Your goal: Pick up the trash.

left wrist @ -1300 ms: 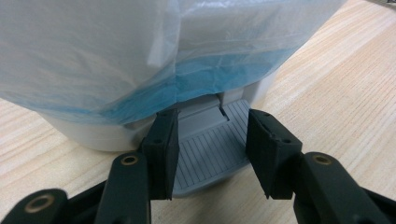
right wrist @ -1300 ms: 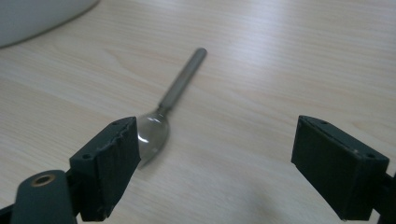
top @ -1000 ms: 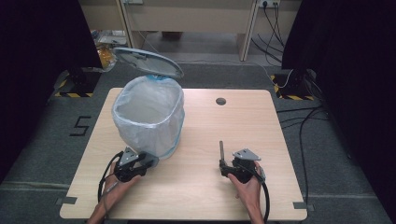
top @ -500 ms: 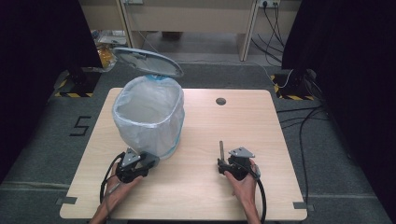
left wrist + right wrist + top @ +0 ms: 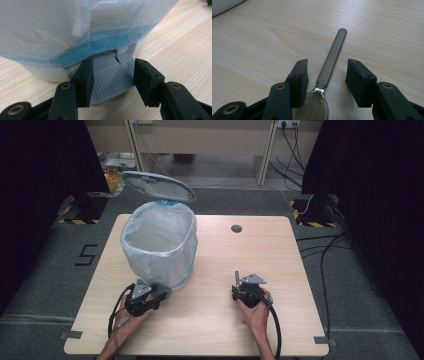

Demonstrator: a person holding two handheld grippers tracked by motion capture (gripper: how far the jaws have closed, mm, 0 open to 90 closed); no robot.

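Observation:
A pedal bin (image 5: 160,245) lined with a white bag stands on the table's left half, its lid (image 5: 157,185) raised. My left gripper (image 5: 162,292) lies low at the bin's foot. Its jaws (image 5: 113,61) have just been opening a little and still clasp the grey ribbed pedal (image 5: 112,80) by its two sides. A spoon (image 5: 332,57) lies flat on the wood with its dark handle pointing away. My right gripper (image 5: 327,61) straddles the spoon where handle meets bowl. Its jaws have just been closing, but the pads stand clear of the spoon. In the high view that gripper (image 5: 239,287) sits right of centre, with the spoon (image 5: 236,277) ahead of it.
The wooden table (image 5: 280,260) has a round cable hole (image 5: 236,228) near its far edge. Black curtains hang on both sides. Cables (image 5: 320,250) lie on the floor to the right.
My right gripper has shifted a little to the left, over the spoon. The left gripper, the bin and its raised lid have stayed put.

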